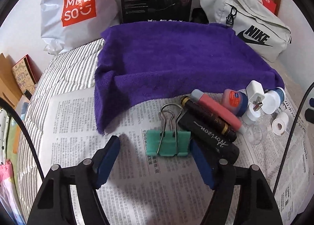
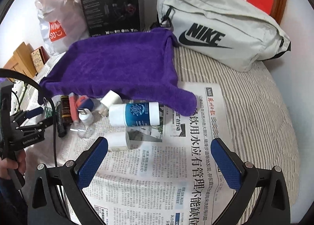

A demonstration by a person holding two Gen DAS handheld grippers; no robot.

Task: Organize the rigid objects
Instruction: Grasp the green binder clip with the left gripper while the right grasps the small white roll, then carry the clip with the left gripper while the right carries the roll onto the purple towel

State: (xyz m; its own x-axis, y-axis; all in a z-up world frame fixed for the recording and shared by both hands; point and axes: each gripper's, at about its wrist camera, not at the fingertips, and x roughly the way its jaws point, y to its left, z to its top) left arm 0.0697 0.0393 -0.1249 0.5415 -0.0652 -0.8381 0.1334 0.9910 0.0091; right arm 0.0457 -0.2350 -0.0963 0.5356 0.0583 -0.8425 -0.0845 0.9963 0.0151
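The left tool is held part open around the green binder clip on the newspaper, pads not yet pressing, likely for pickup. The right tool is spread wide, empty, short of the white bottle.

We look steeply down from both wrists, close over the newspaper; both views share the purple towel.

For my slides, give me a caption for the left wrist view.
Left claw, open, straddles a green binder clip on newspaper, beside a purple towel.
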